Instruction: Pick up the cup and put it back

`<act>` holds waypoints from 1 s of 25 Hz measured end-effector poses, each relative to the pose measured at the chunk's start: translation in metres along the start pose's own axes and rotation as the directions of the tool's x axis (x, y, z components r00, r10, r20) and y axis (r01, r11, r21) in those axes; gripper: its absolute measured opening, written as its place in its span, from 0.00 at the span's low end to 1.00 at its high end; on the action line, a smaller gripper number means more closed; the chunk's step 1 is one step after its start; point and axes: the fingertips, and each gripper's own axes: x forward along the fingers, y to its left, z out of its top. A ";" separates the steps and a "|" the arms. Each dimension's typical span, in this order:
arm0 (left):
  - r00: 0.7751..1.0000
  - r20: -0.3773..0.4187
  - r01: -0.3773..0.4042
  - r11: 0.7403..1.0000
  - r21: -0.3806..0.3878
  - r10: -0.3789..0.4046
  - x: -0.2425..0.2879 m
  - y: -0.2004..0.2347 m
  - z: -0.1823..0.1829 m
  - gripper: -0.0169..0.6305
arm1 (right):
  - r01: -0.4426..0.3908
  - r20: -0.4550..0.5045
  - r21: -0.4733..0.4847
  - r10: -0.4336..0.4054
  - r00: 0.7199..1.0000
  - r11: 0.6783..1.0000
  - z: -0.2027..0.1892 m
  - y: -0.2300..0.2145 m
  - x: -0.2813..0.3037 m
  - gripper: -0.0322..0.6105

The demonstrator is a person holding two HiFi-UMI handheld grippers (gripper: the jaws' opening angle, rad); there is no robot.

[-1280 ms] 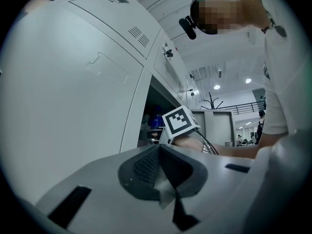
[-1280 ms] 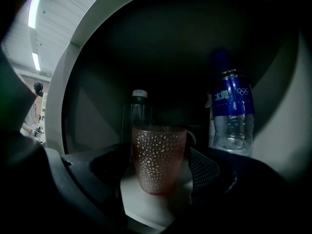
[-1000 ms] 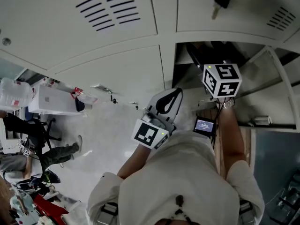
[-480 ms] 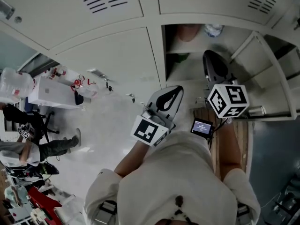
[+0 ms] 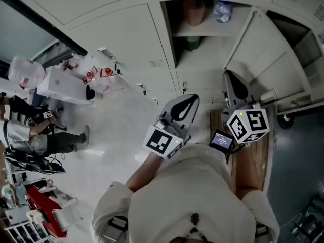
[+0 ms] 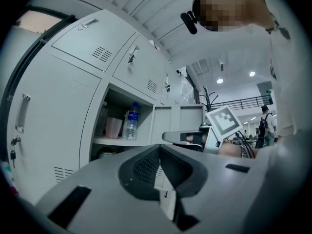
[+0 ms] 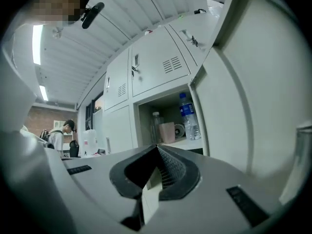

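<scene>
A pink cup (image 5: 195, 10) stands on the shelf of the open locker (image 5: 202, 59), next to a clear water bottle (image 5: 221, 10). In the left gripper view the cup (image 6: 113, 127) and the bottle (image 6: 130, 122) sit side by side on that shelf, well ahead of the jaws. The cup (image 7: 168, 131) shows the same way in the right gripper view. My left gripper (image 5: 188, 100) is shut and empty, a good way in front of the locker. My right gripper (image 5: 232, 77) has just closed its jaws with nothing between them, and it hangs outside the locker beside the left one.
The locker's door (image 5: 268, 54) stands swung open at the right, close to my right gripper. A second bottle (image 7: 155, 126) and a tape roll (image 7: 179, 130) share the shelf with the cup. A green thing (image 5: 191, 43) lies below it. People (image 5: 30, 135) and cluttered desks are off to the left.
Both grippers have drawn back from the locker. The right one was reaching into it and is now outside, with its jaws closed. The shelf with the cup has come into the head view.
</scene>
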 end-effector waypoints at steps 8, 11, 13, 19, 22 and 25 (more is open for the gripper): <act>0.999 -0.041 -0.028 0.999 -0.031 0.027 -0.052 -0.058 -0.019 0.04 | -0.074 -0.023 0.048 0.075 0.997 0.996 -0.040 0.049 -0.080 0.09; 0.997 -0.034 -0.066 0.997 -0.037 0.065 -0.079 -0.062 -0.017 0.04 | -0.085 -0.029 0.082 0.087 0.996 0.993 -0.050 0.069 -0.101 0.09; 0.996 -0.025 -0.091 0.995 -0.030 0.090 -0.093 -0.061 -0.012 0.04 | -0.101 -0.023 0.078 0.103 0.994 0.992 -0.052 0.081 -0.112 0.09; 0.995 -0.005 -0.099 0.995 -0.021 0.098 -0.125 -0.051 -0.005 0.04 | -0.114 -0.014 0.061 0.115 0.993 0.992 -0.060 0.114 -0.138 0.09; 0.997 -0.012 -0.075 0.997 -0.021 0.075 -0.146 -0.047 -0.008 0.04 | -0.110 -0.012 0.045 0.111 0.994 0.993 -0.066 0.138 -0.147 0.09; 0.998 -0.018 -0.059 0.998 -0.030 0.059 -0.178 -0.038 -0.010 0.04 | -0.090 -0.023 0.036 0.091 0.996 0.995 -0.076 0.169 -0.153 0.09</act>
